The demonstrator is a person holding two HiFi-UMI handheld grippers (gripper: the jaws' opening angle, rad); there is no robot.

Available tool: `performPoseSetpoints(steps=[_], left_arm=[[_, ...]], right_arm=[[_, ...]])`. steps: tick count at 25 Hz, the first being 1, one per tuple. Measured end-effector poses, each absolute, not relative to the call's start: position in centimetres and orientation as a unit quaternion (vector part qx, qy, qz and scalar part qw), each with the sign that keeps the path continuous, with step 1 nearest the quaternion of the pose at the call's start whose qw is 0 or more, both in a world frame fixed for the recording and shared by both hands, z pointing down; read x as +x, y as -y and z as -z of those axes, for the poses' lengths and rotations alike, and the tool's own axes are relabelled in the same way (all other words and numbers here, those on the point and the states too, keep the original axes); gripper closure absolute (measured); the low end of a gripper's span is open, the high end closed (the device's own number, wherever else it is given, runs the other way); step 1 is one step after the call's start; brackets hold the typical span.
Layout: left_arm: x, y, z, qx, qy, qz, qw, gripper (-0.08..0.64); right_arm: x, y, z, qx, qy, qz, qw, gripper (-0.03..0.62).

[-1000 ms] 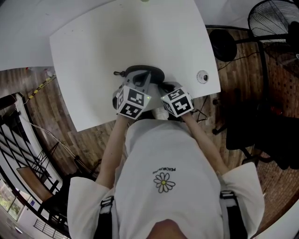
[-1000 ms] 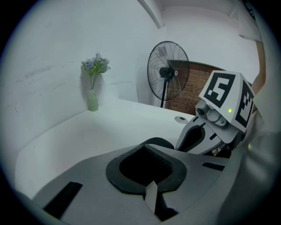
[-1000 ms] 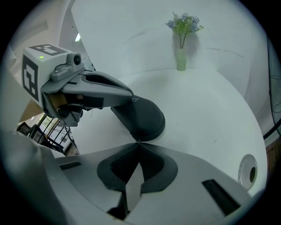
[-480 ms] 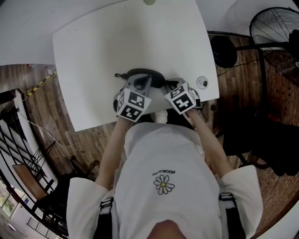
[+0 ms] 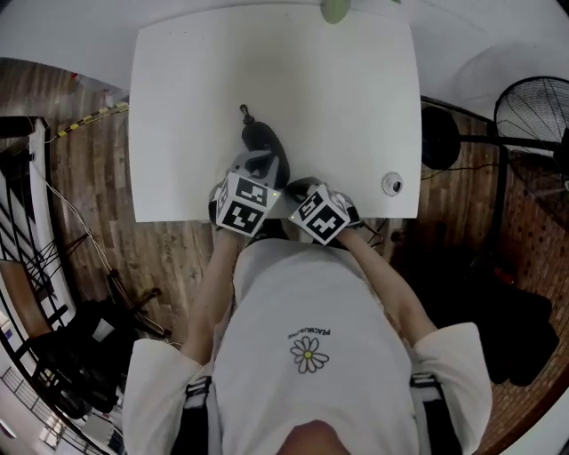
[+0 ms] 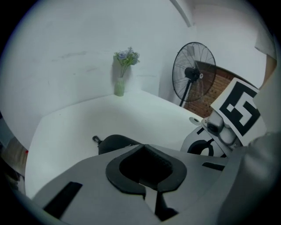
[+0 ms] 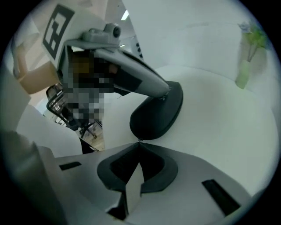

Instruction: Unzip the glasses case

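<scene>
Black glasses case (image 5: 264, 144) is lying near the front edge of the white surface (image 5: 356, 98), with a small tab (image 5: 244, 112) at its far end; left gripper (image 5: 259, 165) has its fingers pressed together, tips down on the top of the case, honestly can't tell if they've caught anything; right gripper (image 5: 292, 188) has its fingers squeezed together too, tips right at the near end of the case, some tiny bit at the tips but too small to call; little green vase (image 5: 336, 9) at the far edge, round white thing (image 5: 392, 184) off to the right, fan (image 5: 533, 111) beyond that.
</scene>
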State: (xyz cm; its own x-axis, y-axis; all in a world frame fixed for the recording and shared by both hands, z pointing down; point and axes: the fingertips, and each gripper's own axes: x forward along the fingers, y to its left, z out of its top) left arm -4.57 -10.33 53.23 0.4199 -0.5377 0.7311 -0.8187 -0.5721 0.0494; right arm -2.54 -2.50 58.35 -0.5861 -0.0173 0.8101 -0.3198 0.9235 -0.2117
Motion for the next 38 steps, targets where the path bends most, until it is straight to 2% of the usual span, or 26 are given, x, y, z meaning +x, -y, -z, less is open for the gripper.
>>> performPoseSetpoints(steps=[9, 15, 24, 28, 32, 38], left_arm=[[-5.3, 10.1, -53.6, 0.805, 0.448, -0.325, 0.213, 0.546], [-5.3, 10.1, -53.6, 0.804, 0.453, -0.309, 0.229, 0.546], [-5.2, 10.5, -53.6, 0.804, 0.452, -0.305, 0.238, 0.546], [-6.6, 11.1, -52.3, 0.789, 0.474, -0.327, 0.212, 0.546], [-7.3, 12.1, -50.3, 0.789, 0.499, -0.295, 0.205, 0.546], [-4.7, 12.8, -51.1, 0.805, 0.460, -0.330, 0.175, 0.546]], right_arm=[[-1.7, 6.2, -58.6, 0.100, 0.864, -0.120, 0.479, 0.584], [-3.7, 11.5, -58.2, 0.065, 0.868, -0.025, 0.491, 0.584], [-7.4, 16.6, -58.3, 0.026, 0.860, 0.046, 0.508, 0.584], [-6.8, 18.9, -56.7, 0.092, 0.872, 0.015, 0.480, 0.584], [-1.7, 20.2, -55.7, 0.181, 0.861, -0.046, 0.474, 0.584], [2.0, 12.5, -57.5, 0.140, 0.850, -0.072, 0.502, 0.584]])
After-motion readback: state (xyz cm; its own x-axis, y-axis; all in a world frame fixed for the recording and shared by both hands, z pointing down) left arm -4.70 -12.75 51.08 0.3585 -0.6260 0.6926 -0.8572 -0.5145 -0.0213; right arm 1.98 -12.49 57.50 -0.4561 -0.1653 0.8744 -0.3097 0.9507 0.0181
